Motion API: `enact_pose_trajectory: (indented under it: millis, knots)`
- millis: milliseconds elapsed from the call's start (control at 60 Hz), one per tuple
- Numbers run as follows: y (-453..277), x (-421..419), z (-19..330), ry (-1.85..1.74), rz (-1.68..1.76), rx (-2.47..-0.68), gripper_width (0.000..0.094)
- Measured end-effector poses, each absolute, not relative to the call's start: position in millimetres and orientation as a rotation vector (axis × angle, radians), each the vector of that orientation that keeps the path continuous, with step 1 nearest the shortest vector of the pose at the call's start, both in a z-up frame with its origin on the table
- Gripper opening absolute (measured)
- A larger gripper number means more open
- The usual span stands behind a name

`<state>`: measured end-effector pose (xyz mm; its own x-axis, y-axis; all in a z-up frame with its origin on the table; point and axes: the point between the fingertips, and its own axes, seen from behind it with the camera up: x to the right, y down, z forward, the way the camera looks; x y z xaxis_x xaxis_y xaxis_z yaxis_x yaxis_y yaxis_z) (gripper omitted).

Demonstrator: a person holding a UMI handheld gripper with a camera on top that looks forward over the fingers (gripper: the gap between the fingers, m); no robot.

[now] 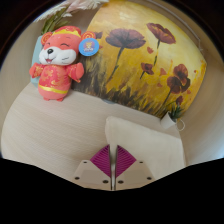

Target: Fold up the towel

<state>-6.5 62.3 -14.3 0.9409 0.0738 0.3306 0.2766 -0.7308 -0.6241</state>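
Two fingers of our gripper (113,163) nearly closed, pinching beige towel (140,140) | plush toy (58,62) beyond | poppy cushion (140,55) behind.

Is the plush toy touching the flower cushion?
Touching. In the gripper view, the plush toy leans against the flower cushion with no gap between them; the gripper is shut, well short of both.

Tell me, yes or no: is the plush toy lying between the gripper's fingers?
No. The plush toy sits well beyond the gripper, propped against the flower painting.
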Motion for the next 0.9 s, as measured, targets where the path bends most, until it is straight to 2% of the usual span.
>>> enact_pose_trajectory:
  millis: [83,183,317,400,467,567,683,800,900]
  knots:
    - [61,-30,-7,-0.255,-0.239,-2.390,0.0032]
    - [66,-36,38,-0.236,-0.149,-2.313,0.0032]
    - [71,23,103,-0.133,-0.160,-2.227,0.0032]
    - [67,83,122,-0.062,-0.232,-2.209,0.0035]
    - [64,134,120,-0.031,-0.261,-2.208,0.0038]
    - [51,189,86,0.048,-0.243,-2.264,0.0066]
    - [26,232,34,0.130,-0.262,-2.344,0.0148]
    - [9,251,29,0.123,-0.345,-2.336,0.0424]
    - [6,245,46,0.131,-0.309,-2.300,0.0609]
